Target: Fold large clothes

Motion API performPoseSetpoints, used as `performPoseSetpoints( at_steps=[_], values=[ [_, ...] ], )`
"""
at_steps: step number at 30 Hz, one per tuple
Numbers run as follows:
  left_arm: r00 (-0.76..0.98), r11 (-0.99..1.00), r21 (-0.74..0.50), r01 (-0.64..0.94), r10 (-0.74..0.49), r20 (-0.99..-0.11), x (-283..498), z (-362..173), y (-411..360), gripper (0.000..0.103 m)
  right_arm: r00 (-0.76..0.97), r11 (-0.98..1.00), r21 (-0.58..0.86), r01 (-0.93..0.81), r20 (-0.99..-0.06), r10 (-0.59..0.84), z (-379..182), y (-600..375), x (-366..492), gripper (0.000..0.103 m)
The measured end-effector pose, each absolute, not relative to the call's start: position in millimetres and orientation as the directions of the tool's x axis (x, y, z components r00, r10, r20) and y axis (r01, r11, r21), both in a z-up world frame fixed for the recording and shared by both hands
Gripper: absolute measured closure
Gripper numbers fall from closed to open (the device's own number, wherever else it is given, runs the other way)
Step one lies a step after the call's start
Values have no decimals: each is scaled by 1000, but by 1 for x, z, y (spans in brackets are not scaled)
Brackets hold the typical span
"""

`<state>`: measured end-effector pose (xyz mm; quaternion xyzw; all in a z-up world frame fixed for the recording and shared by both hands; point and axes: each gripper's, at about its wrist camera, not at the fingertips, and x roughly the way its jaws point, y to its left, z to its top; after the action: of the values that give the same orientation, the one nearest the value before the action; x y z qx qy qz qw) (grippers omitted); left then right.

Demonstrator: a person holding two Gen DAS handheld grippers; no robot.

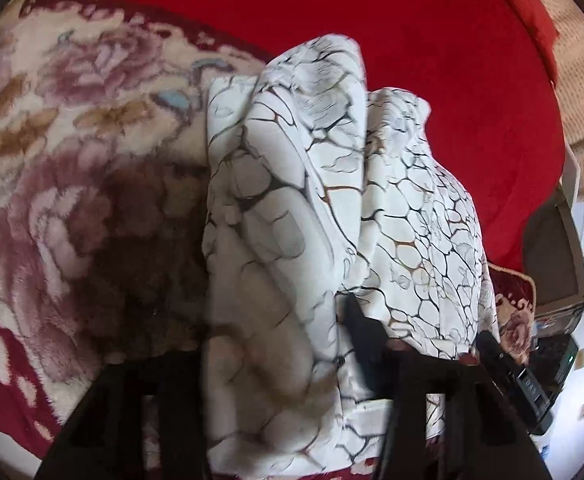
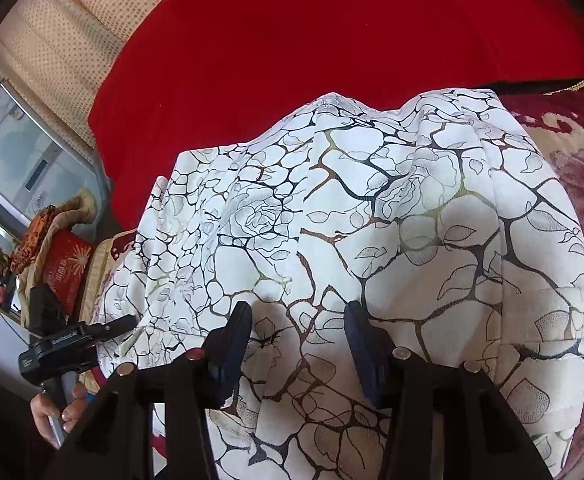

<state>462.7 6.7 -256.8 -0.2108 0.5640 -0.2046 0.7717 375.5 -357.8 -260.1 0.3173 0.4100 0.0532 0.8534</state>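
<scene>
- White garment with dark vein-and-rose print lies bunched on the bed, partly over a red sheet and partly over a floral plush blanket.
- Left wrist view: the garment rises in a draped, folded mass straight ahead of the left gripper. Cloth covers the space between the fingers and hides one of them; only one dark finger pad shows, pressed against fabric. Cannot tell whether the left tongs are together or apart.
- Right wrist view: right gripper sits low on the garment. Both finger pads show, standing apart, with smooth cloth spanning the gap between them. Tongs spread, tips resting on or just at the fabric; no pinch visible.
- The left gripper also appears at the left edge of the right wrist view, its tip at the garment's edge; a hand holds its handle.
- Beyond the bed edge: a red patterned cushion and a window.
- Left wrist view is motion-blurred on the blanket side; detail there is unreliable.
</scene>
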Motion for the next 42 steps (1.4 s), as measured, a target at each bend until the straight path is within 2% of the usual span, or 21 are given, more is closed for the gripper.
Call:
performPoseSetpoints(
  at_steps=[1, 5, 7, 9, 12, 15, 17, 18, 19, 20, 22, 26, 27, 28, 29, 32, 34, 38, 40, 41, 42],
  values=[
    [257, 812, -581, 57, -574, -777, 466, -263, 6, 13, 658, 794, 584, 168, -666, 351, -260, -358, 375, 52],
    [285, 809, -587, 29, -570, -771, 465, -265, 3, 17, 658, 796, 583, 163, -665, 352, -260, -357, 375, 52],
    [300, 822, -569, 18, -547, -781, 464, -262, 0, 61, 658, 793, 587, 161, -663, 357, -261, -358, 375, 52],
    [319, 816, -577, 41, -558, -766, 462, -255, 0, 69, 658, 788, 594, 161, -659, 363, -262, -359, 375, 52],
    [346, 809, -584, 70, -569, -746, 459, -246, 0, 70, 657, 781, 604, 161, -656, 371, -262, -361, 374, 52],
    [297, 767, -640, 35, -620, -726, 466, -259, -1, 25, 655, 774, 613, 159, -652, 381, -264, -362, 374, 52],
    [306, 760, -650, 16, -622, -721, 467, -264, -3, 25, 656, 770, 618, 158, -649, 386, -264, -363, 373, 52],
    [322, 755, -655, 19, -625, -711, 467, -263, -4, 35, 656, 769, 619, 158, -648, 388, -264, -364, 373, 53],
    [332, 755, -655, 24, -624, -707, 465, -261, -4, 62, 655, 768, 621, 157, -647, 390, -265, -364, 373, 54],
    [345, 766, -641, 44, -614, -710, 463, -255, -3, 71, 655, 767, 623, 157, -647, 391, -265, -365, 373, 55],
    [361, 763, -644, 58, -618, -699, 461, -249, 1, 75, 653, 764, 625, 157, -646, 394, -266, -367, 372, 58],
    [386, 742, -664, 92, -641, -664, 461, -243, 4, 75, 649, 773, 614, 162, -656, 385, -266, -367, 371, 63],
    [367, 742, -664, 93, -645, -670, 463, -245, 1, 61, 660, 774, 612, 164, -651, 375, -264, -367, 369, 64],
    [347, 732, -676, 85, -657, -669, 466, -249, 0, 37, 673, 777, 609, 162, -643, 364, -261, -367, 368, 64],
    [328, 715, -695, 70, -675, -661, 468, -254, 0, 33, 690, 782, 605, 153, -631, 354, -256, -367, 367, 64],
    [352, 701, -711, 54, -680, -643, 468, -255, 0, 36, 716, 761, 638, 119, -586, 380, -245, -369, 377, 64],
    [371, 732, -678, 69, -649, -664, 469, -252, -2, 71, 726, 718, 687, 106, -547, 416, -241, -373, 390, 64],
    [388, 727, -681, 90, -655, -648, 466, -248, 2, 73, 717, 645, 759, 81, -494, 492, -246, -366, 420, 64],
    [394, 729, -677, 103, -655, -645, 464, -247, 3, 73, 649, 622, 770, 141, -547, 529, -270, -357, 436, 66],
    [399, 730, -675, 107, -653, -644, 465, -248, 3, 73, 629, 620, 765, 173, -570, 529, -281, -355, 441, 73],
    [390, 721, -685, 101, -662, -640, 466, -250, 4, 65, 644, 607, 775, 172, -555, 526, -287, -358, 441, 79]
  ],
)
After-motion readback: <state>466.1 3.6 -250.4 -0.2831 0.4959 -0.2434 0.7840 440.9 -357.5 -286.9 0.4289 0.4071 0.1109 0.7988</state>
